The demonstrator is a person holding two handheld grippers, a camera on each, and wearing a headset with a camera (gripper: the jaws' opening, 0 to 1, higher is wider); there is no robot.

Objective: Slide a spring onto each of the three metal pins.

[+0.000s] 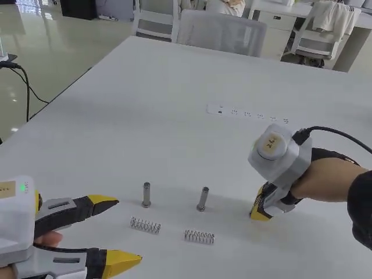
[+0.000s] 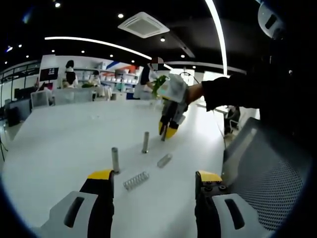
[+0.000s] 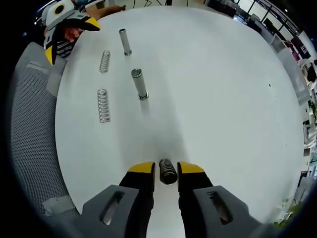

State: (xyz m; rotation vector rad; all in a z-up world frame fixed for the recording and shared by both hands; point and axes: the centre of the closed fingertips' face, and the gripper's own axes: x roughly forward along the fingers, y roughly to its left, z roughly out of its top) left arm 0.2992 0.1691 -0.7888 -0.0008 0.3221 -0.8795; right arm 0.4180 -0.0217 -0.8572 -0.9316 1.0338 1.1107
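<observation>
Two metal pins stand upright on the white table. In front of them lie two loose springs. To the right of the pins, my right gripper points down at the table. In the right gripper view, this gripper is shut on a third spring, seen end-on. I cannot tell whether a pin is inside it. My left gripper is open with nothing between its fingers, left of the springs. The left gripper view shows it facing the pins.
A white power strip lies flat farther back on the table. Chairs stand at the far edge. A black cable trails from my right gripper. A mesh chair is close on the near side.
</observation>
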